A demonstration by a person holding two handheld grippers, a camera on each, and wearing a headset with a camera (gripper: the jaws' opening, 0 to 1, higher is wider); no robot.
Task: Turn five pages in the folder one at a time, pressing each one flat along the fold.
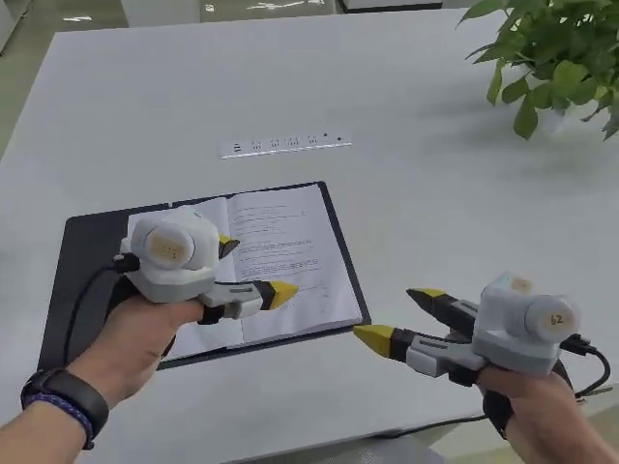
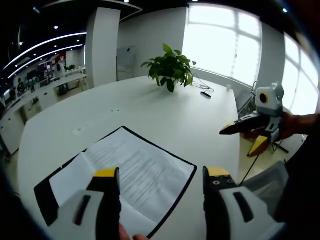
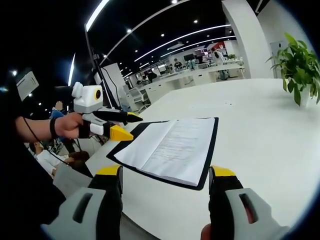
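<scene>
Folder (image 1: 290, 242) lies open on the white table (image 1: 416, 193), lower left of centre in the head view. Printed pages face up and the dark cover shows around the edges. Left gripper (image 1: 259, 269) is over the folder's lower half, jaws spread wide with nothing between them; cannot tell whether it touches the paper. Right gripper (image 1: 395, 314) is at lower right, just off the folder's right edge over bare table, jaws likewise spread and empty. Socket strip (image 1: 285, 145) is set in the table above the folder. Potted plant (image 1: 551, 58) is in the upper right corner. Dark wristband (image 1: 63, 396) is on the left wrist, lower left.
</scene>
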